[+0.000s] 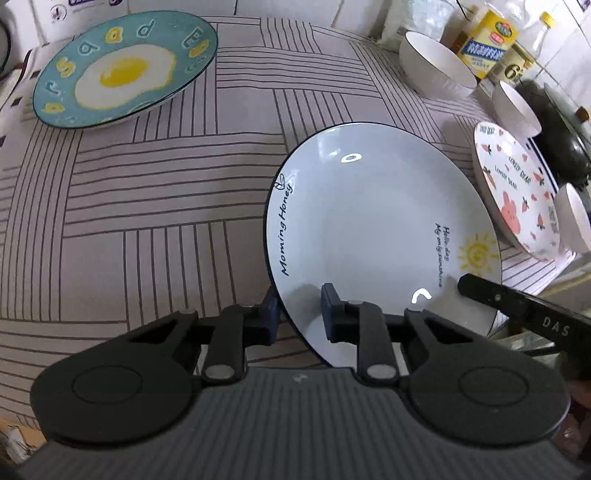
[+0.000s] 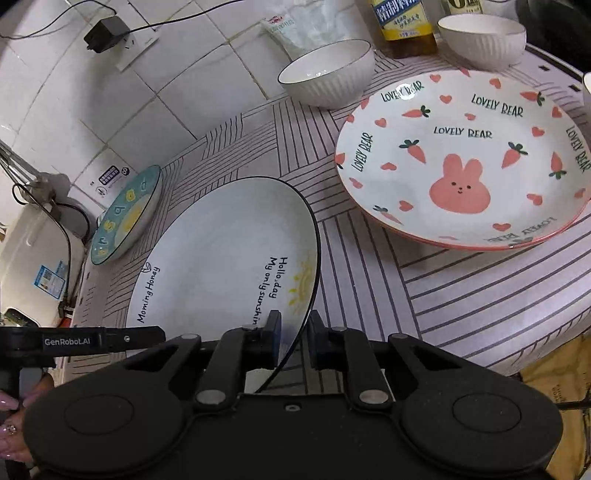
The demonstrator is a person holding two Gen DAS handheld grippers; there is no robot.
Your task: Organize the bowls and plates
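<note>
A white plate with "Morning Honey" lettering (image 1: 369, 221) is held between both grippers, tilted above the striped tablecloth. My left gripper (image 1: 300, 314) is shut on its near-left rim. My right gripper (image 2: 294, 341) is shut on its near-right rim (image 2: 221, 258). A teal fried-egg plate (image 1: 125, 70) lies at the far left; in the right wrist view it (image 2: 125, 218) sits by the wall. A pink rabbit plate (image 2: 461, 158) lies at the right, also in the left wrist view (image 1: 517, 192). White ribbed bowls (image 2: 327, 74) (image 2: 482, 37) stand behind it.
Oil bottles (image 1: 487, 40) and a dark pan (image 1: 561, 133) stand at the back right. A tiled wall with a plugged-in charger (image 2: 105, 35) runs along the back. A white appliance (image 2: 33, 251) stands at the left. The table's front edge (image 2: 517, 350) is near.
</note>
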